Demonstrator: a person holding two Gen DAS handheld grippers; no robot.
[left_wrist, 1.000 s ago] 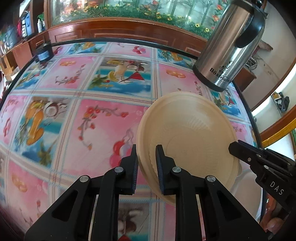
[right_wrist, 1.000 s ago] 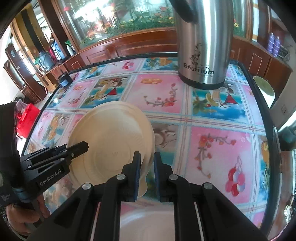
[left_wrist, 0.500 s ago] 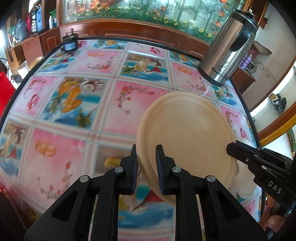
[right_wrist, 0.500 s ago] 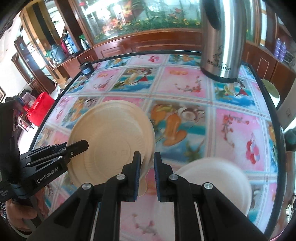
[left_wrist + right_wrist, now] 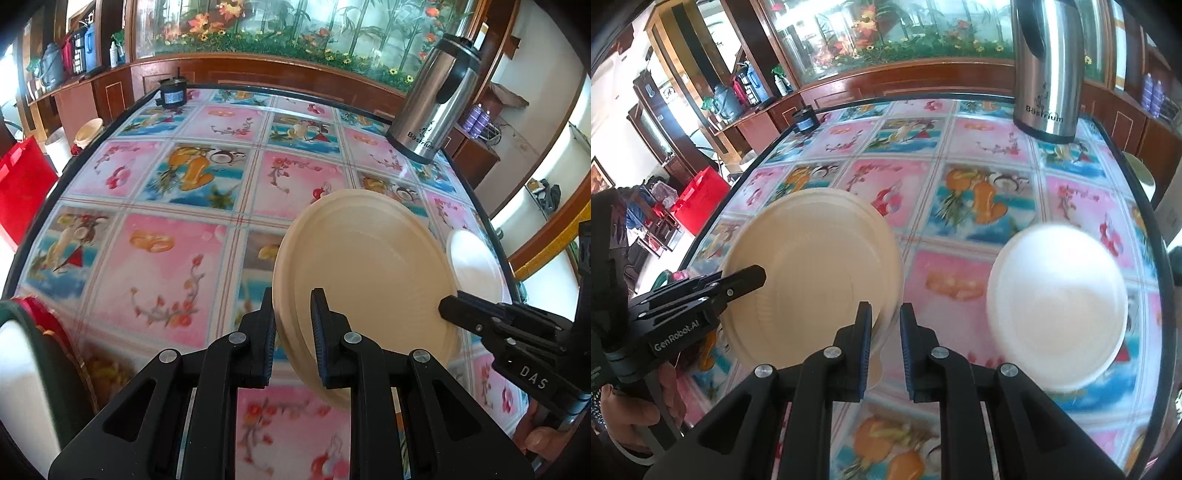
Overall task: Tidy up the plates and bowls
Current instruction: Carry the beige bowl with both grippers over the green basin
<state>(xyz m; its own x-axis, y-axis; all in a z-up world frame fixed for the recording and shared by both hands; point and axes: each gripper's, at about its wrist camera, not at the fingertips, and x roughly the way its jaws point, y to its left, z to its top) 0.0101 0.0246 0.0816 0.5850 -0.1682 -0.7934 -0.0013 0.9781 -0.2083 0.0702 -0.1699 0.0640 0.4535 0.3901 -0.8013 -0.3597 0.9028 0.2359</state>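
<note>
While both my grippers pinch the same beige plate (image 5: 369, 273), it hangs tilted above the table (image 5: 166, 229), clear of the flowery cloth. My left gripper (image 5: 292, 332) has its jaws narrow on the plate's near-left rim, and my right gripper (image 5: 882, 339) is clamped on the opposite rim. A white bowl (image 5: 1058, 306) sits near the table's right edge, well apart from the plate. A steel flask (image 5: 1049, 66) stands at the far right corner, and a small black jar (image 5: 173, 94) at the far left corner.

Blurred: white bowl (image 5: 1057, 310), tablecloth (image 5: 964, 284) pattern nearby. Cut off by frame edge: kettle (image 5: 1049, 66) top, white-and-green object (image 5: 26, 373).
</note>
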